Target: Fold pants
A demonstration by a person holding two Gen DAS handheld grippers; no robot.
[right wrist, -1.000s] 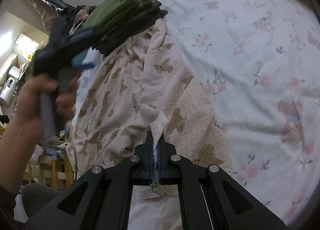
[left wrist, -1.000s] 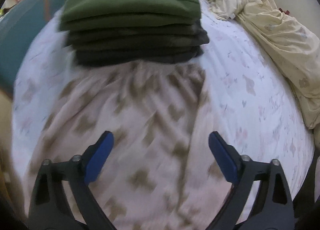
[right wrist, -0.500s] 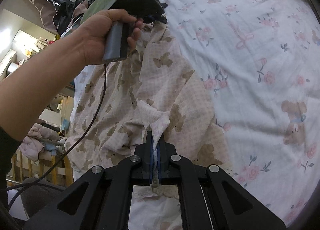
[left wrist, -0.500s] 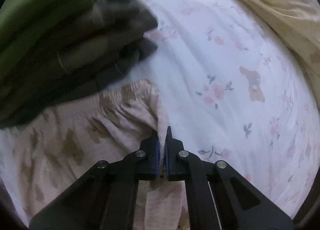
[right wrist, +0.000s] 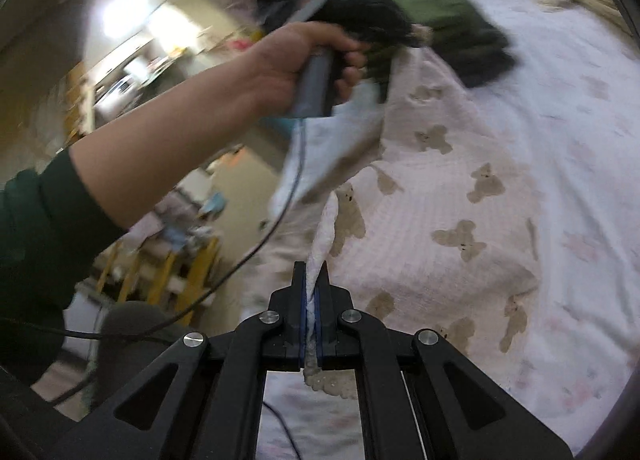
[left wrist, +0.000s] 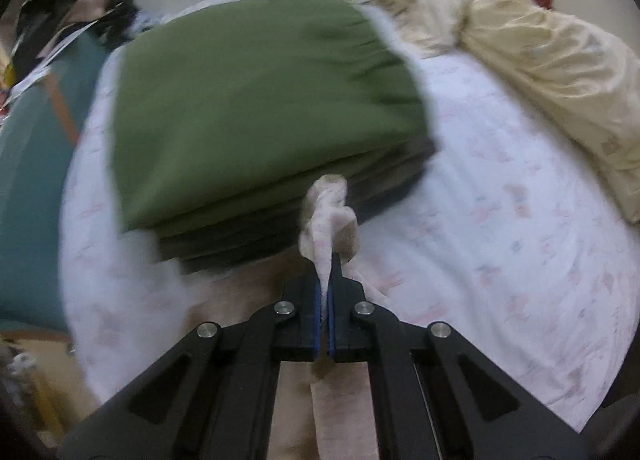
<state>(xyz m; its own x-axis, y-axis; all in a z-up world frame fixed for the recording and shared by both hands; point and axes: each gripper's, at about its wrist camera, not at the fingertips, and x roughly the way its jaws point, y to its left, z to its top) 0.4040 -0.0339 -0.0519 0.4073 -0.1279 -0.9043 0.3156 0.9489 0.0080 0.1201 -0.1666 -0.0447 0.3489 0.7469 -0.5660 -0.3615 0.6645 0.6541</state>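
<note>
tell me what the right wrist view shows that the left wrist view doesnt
Only the right wrist view: the person's left hand gripping the left claw's handle, a dark green sleeve, a trailing cable, a lit room beyond the bed, and the bear print on the spread pants.

Only the left wrist view: the cream duvet and the broad top of the green folded garment.

Both: the stack of folded clothes, the floral sheet, and a claw shut on a bunched edge of the pants: left claw, right claw.
</note>
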